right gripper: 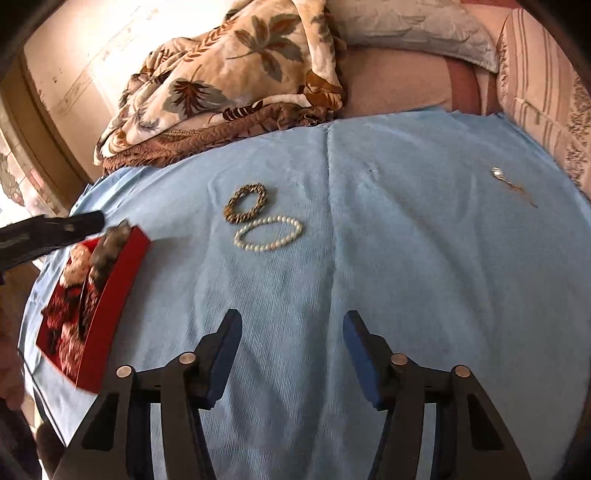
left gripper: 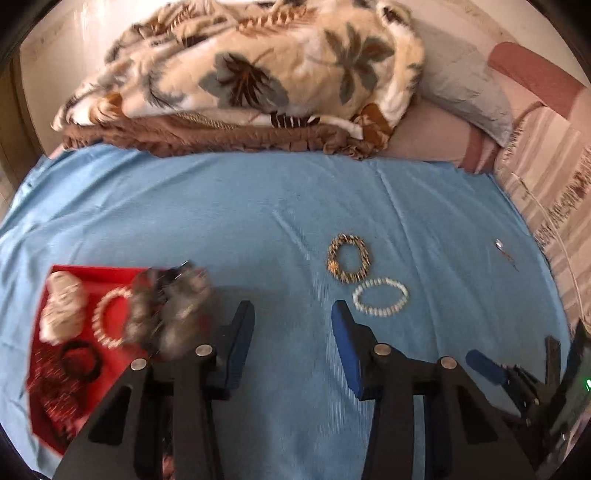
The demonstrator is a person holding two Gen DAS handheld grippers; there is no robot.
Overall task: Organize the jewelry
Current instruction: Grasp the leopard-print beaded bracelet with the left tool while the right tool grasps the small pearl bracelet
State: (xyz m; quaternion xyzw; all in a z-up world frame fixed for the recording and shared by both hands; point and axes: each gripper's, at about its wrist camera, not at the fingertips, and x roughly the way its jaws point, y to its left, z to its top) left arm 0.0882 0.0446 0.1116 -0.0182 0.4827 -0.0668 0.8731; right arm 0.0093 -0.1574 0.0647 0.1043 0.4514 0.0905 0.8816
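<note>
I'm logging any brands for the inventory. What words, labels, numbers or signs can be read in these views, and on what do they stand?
None can be read in either view.
The red jewelry tray shows no lettering.
The gold-and-black beaded bracelet, the white pearl bracelet and the thin chain with a silver pendant carry no tags.
The blue cloth is plain.

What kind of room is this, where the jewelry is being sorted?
Most likely a bedroom: the work surface looks like a bed spread with a blue sheet, a folded leaf-print blanket lies at its far end, and a pale pillow sits beside that.
</note>
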